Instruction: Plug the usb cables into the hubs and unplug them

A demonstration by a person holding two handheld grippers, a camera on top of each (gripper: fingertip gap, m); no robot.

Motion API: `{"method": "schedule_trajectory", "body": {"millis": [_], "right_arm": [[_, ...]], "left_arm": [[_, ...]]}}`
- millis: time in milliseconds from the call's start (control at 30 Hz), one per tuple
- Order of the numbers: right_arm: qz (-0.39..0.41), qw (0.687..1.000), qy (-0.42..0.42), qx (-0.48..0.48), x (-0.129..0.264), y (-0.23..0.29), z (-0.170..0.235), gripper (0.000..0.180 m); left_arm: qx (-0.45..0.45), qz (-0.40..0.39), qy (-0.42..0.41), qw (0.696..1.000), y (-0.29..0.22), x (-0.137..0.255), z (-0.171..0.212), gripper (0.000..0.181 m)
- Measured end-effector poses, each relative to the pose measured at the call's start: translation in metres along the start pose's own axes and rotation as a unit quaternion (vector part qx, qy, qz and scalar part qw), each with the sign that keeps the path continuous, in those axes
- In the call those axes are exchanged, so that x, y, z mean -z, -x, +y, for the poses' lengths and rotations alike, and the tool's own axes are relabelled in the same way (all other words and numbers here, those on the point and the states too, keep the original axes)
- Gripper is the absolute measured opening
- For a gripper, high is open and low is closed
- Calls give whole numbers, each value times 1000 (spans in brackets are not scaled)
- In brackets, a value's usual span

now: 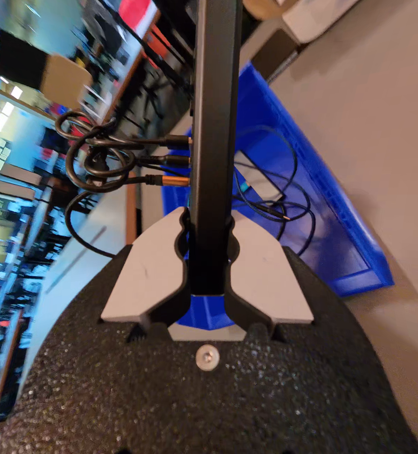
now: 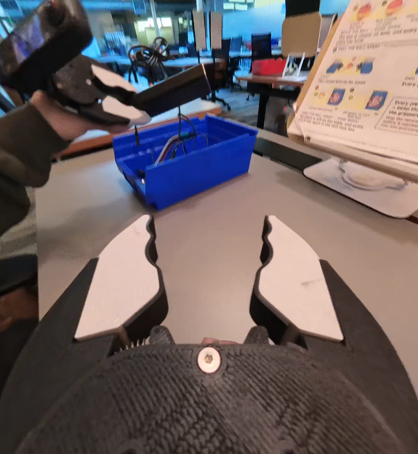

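Observation:
My left gripper [image 1: 209,218] is shut on a long black USB hub [image 1: 214,122] and holds it in the air above the table. Three cables are plugged into the hub's side: two black plugs [image 1: 176,141] and one with an orange-gold plug [image 1: 174,181]. Their black cords loop [image 1: 95,152] to the left. In the right wrist view the left gripper [image 2: 139,105] holds the hub [image 2: 176,86] above a blue bin [image 2: 186,157]. My right gripper [image 2: 208,221] is open and empty, low over the grey table [image 2: 210,270].
The blue bin [image 1: 313,196] on the table holds loose cables [image 1: 276,211] and a grey flat device [image 1: 259,177]. A tilted instruction board [image 2: 375,81] on a white stand [image 2: 365,189] stands at the right. A person's sleeve [image 2: 8,147] is at the left. The grippers' ends are close to 30 cm from one another.

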State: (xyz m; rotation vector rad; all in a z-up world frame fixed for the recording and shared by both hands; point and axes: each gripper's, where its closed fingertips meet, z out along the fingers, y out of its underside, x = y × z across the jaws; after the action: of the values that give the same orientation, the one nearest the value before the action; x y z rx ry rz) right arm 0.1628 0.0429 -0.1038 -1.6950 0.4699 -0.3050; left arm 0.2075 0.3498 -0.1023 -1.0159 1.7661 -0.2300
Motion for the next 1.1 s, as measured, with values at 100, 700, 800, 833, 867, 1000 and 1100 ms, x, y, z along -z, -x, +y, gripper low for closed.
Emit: {"method": "schedule_trajectory", "body": {"millis": [100, 700, 800, 833, 867, 1000, 1100], "right_arm": [[-42, 995, -76, -51, -15, 13, -40, 98], [-212, 919, -326, -59, 31, 61, -148, 62], [-217, 914, -338, -57, 43, 54, -127, 61], [-216, 912, -343, -59, 47, 51, -121, 61], [-213, 911, -347, -63, 49, 49, -116, 61], [-211, 916, -337, -60, 52, 49, -101, 66], [-209, 926, -308, -61, 47, 44, -93, 63]], "left_arm": [[-39, -49, -50, 997, 14, 42, -38, 28], [-102, -32, -392, 914, -117, 207, -203, 28], [-103, -29, -409, 906, -143, 205, -203, 28], [-100, -25, -410, 906, -151, 205, -202, 28], [-94, -15, -412, 906, -159, 204, -202, 28], [-47, 70, -427, 900, -190, 202, -199, 28], [-15, 89, -432, 897, -199, 194, -196, 28]]}}
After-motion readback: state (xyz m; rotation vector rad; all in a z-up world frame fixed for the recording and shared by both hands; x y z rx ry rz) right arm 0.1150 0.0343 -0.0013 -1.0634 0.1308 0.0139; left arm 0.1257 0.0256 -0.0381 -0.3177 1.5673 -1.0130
